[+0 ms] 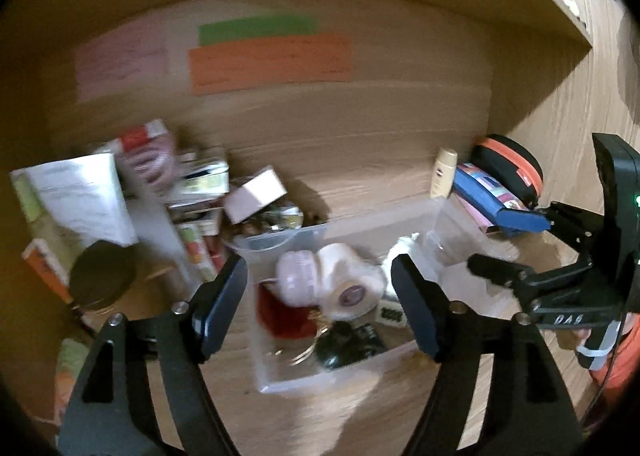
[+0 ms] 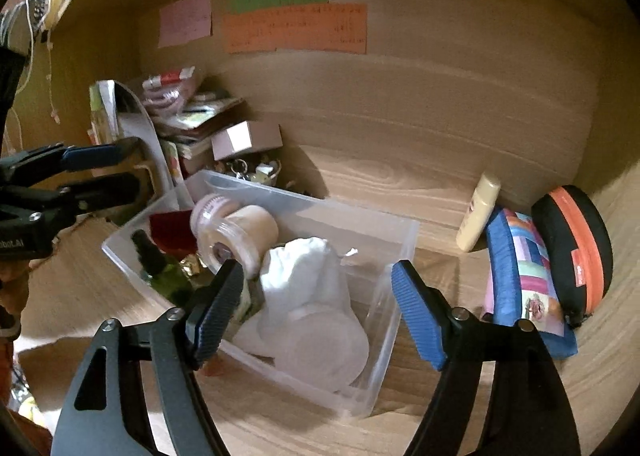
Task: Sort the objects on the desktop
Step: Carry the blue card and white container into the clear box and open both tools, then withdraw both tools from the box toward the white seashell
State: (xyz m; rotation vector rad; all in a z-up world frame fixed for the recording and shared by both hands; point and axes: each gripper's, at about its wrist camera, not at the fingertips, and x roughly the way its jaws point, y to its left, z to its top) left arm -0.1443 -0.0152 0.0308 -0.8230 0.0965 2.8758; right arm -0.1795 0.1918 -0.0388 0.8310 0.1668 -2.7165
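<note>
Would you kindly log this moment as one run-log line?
left gripper: open, empty | right gripper: open, empty | clear bin: holds jars, white cloth | both above bin

clear plastic bin, wood-grain desk

my right tool is hanging open and empty over the clear bin, where a white cloth bag is lying; my left tool is gaping too, beside it.
</note>
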